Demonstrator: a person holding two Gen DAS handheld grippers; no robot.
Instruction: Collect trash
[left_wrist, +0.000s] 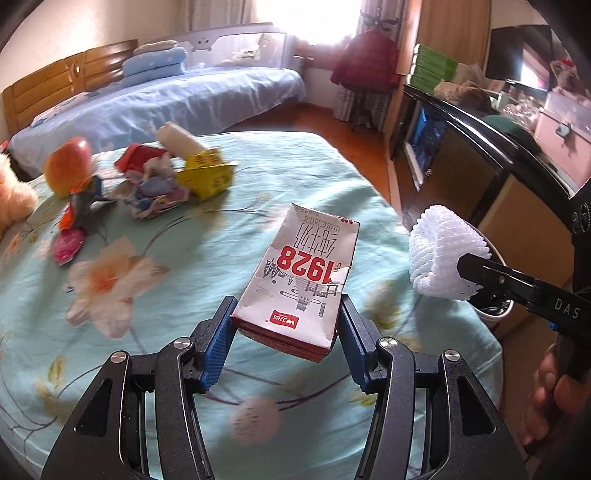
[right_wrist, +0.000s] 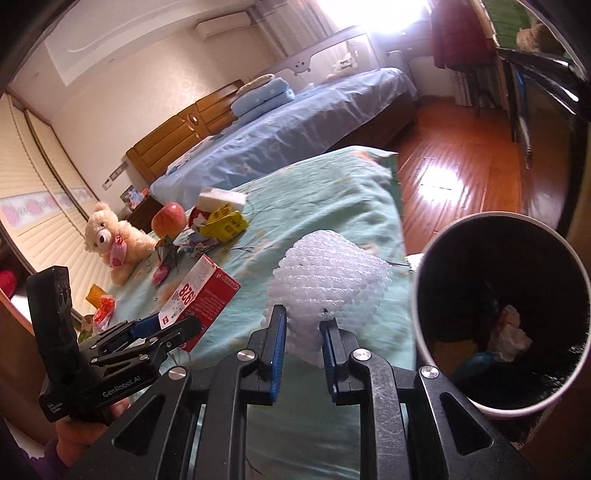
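1. While both hands carry a load, my left claw (left_wrist: 288, 325) is clamped across the flattened red-and-white milk carton (left_wrist: 303, 280), pads on its two sides so it cannot slip.
2. My right claw (right_wrist: 303, 332) pinches the white foam fruit net (right_wrist: 328, 273) by its lower edge; soft mesh squashes, hence the narrow gap.
3. At three o'clock from the net stands the white-rimmed, black-lined trash bin (right_wrist: 421, 295), paper already inside.
4. At eleven o'clock on the green floral bedspread (left_wrist: 295, 177) lie crumpled wrappers (left_wrist: 155, 184), uncollected.

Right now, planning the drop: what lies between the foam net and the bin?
Nothing. In the right wrist view only bare bedspread separates the foam net from the bin.
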